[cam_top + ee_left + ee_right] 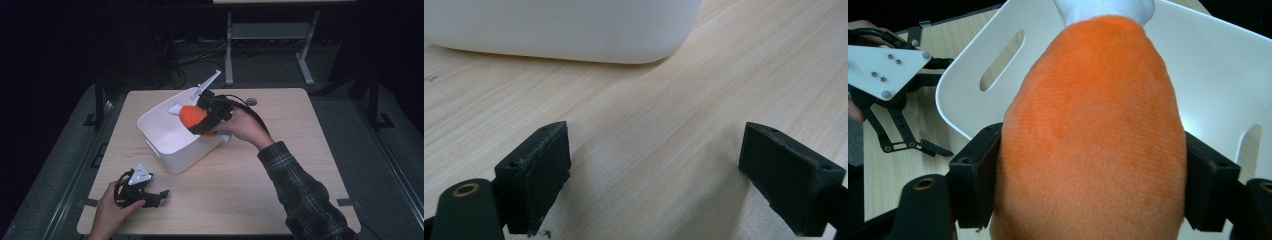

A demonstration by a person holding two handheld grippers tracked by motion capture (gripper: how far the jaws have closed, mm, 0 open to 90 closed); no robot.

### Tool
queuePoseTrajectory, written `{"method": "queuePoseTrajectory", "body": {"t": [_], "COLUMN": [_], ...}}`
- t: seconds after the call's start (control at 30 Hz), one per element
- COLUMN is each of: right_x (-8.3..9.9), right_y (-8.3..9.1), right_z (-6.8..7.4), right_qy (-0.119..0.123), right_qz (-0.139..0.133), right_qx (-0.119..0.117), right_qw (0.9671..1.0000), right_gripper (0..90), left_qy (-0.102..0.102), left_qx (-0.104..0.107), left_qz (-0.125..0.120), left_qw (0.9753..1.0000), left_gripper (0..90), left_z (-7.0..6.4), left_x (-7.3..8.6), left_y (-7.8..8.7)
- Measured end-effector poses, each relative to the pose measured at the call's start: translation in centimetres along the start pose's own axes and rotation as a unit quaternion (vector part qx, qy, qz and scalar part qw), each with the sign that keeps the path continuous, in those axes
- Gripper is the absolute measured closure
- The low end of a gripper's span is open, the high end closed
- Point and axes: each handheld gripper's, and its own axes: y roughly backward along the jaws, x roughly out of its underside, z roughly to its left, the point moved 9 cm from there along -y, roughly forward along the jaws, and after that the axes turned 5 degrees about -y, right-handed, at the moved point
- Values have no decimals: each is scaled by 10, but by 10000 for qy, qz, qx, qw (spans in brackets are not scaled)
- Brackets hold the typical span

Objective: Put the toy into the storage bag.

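Observation:
An orange plush toy [192, 116] with a white tip is held over the white bin [162, 131], with my right gripper [204, 120] shut on it. In the right gripper view the orange plush toy [1093, 135] bulges between both jaws, above the white bin [1218, 75]. My left gripper [150, 195] rests open on the table near the front left edge, held by a hand. In the left gripper view its jaws stand wide apart over bare wood, my left gripper [651, 175] facing the white bin's wall [559, 27].
The wooden table [260, 180] has free room at its front and right. A small round grommet [251, 102] sits near the back edge. A grey desk frame [267, 37] stands on the floor beyond the table.

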Motion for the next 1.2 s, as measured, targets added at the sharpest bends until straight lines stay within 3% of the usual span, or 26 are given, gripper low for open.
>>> {"method": "queuePoseTrajectory", "body": {"t": [0.63,1.2], "right_x": [-26,-48], "right_y": [-25,-55], "right_z": [3,12], "right_qy": [205,437], "right_qz": [22,213], "right_qx": [-122,-262], "right_qw": [9997,9985], "right_gripper": [236,236], "left_qy": [4,5], "left_qx": [1,10], "left_qz": [-5,-2], "left_qw": [10000,10000], "left_gripper": [124,123], "left_z": [0,0], "left_x": [0,0], "left_y": [0,0]}}
